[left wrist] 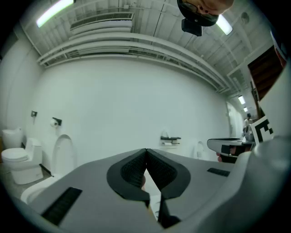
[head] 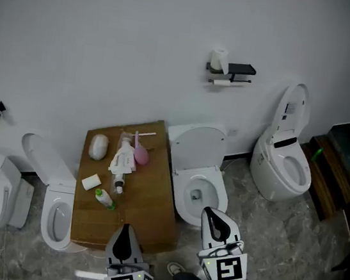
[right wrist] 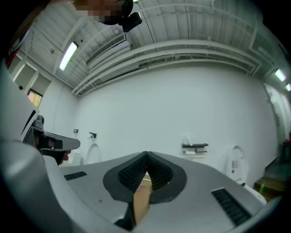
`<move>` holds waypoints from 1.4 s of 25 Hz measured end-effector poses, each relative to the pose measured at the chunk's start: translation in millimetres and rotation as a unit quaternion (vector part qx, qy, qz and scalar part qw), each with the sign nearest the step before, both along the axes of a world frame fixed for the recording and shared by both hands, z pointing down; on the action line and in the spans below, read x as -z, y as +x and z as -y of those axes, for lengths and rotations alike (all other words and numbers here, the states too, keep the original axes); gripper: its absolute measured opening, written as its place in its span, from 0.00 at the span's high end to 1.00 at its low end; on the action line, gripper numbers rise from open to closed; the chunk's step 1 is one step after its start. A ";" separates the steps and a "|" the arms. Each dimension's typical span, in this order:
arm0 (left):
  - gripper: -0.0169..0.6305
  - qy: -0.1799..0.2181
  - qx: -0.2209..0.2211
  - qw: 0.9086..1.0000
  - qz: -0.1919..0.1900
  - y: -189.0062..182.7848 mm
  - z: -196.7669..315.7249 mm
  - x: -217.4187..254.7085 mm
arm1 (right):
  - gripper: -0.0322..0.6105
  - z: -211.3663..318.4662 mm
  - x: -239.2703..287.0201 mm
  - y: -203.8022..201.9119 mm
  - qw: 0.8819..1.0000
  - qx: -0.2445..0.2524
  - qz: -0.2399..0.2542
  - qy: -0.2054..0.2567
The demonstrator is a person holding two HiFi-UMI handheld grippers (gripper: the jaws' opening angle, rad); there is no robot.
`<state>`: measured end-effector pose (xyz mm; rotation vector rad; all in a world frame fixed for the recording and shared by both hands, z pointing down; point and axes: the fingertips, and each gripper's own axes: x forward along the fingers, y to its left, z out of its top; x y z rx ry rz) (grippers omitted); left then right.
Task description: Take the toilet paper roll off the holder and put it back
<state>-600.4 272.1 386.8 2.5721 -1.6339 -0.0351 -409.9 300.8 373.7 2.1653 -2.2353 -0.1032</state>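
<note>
White paper, wound into a short cylinder: the toilet paper roll (head: 222, 82) lies sideways on the bar under the black shelf of the holder (head: 242, 68), which is fixed to the white wall. That bar presumably lets it turn and slide off one end. At this range it shows only as a small pale bar; sheet edge and core cannot be made out. A second roll (head: 220, 59) stands upright on the holder's shelf at its left end, probably a spare. The left gripper (head: 126, 228) is well apart from the holder, low and to its left, with its jaws pressed together on nothing. The right gripper (head: 207, 212) is also well apart from the holder and almost straight below it, jaws likewise clenched and empty. Both point toward the holder, which suggests an approach not yet begun. The open toilet (head: 199, 172) sits directly below the holder and the wooden table (head: 142, 209) below and to its left; neither blocks the reach.
</note>
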 end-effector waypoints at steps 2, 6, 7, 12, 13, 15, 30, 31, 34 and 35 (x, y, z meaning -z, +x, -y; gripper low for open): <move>0.95 0.001 -0.025 1.000 0.006 3.0 -17.2 5.8 | 0.93 -33.6 4.0 0.2 1.000 -0.024 0.005 0.011; 0.95 0.005 -0.062 0.998 0.010 1.1 -53.6 9.3 | 0.93 -88.9 0.2 -4.1 0.998 -0.064 0.022 0.010; 0.95 0.006 -0.070 0.997 0.010 0.9 -62.6 10.2 | 0.93 -100.4 -2.3 -4.1 0.997 -0.073 0.026 0.008; 0.95 0.006 -0.093 0.996 0.004 15.0 -87.4 14.8 | 0.93 -134.4 -2.0 10.8 0.993 -0.108 0.043 0.013; 0.95 0.006 -0.097 0.995 0.003 23.6 -89.1 15.5 | 0.93 -137.0 -0.6 17.2 0.993 -0.111 0.040 0.014; 0.95 0.011 -0.106 0.994 0.006 44.2 -94.1 17.7 | 0.93 -144.3 1.0 33.4 0.992 -0.116 0.039 0.018; 0.95 0.023 -0.180 0.983 0.028 214.8 -139.6 5.9 | 0.93 -212.1 -6.9 164.0 0.986 -0.158 0.036 0.032; 0.95 0.020 -0.182 0.983 0.026 220.7 -140.4 5.2 | 0.93 -213.6 -7.0 170.4 0.986 -0.163 0.037 0.030; 0.95 0.014 -0.190 0.981 0.026 237.9 -139.1 -4.0 | 0.93 -215.3 -11.3 187.6 0.984 -0.173 0.040 0.028; 0.95 0.012 -0.194 0.981 0.027 243.8 -137.3 -8.3 | 0.93 -214.5 -13.1 192.7 0.983 -0.176 0.041 0.028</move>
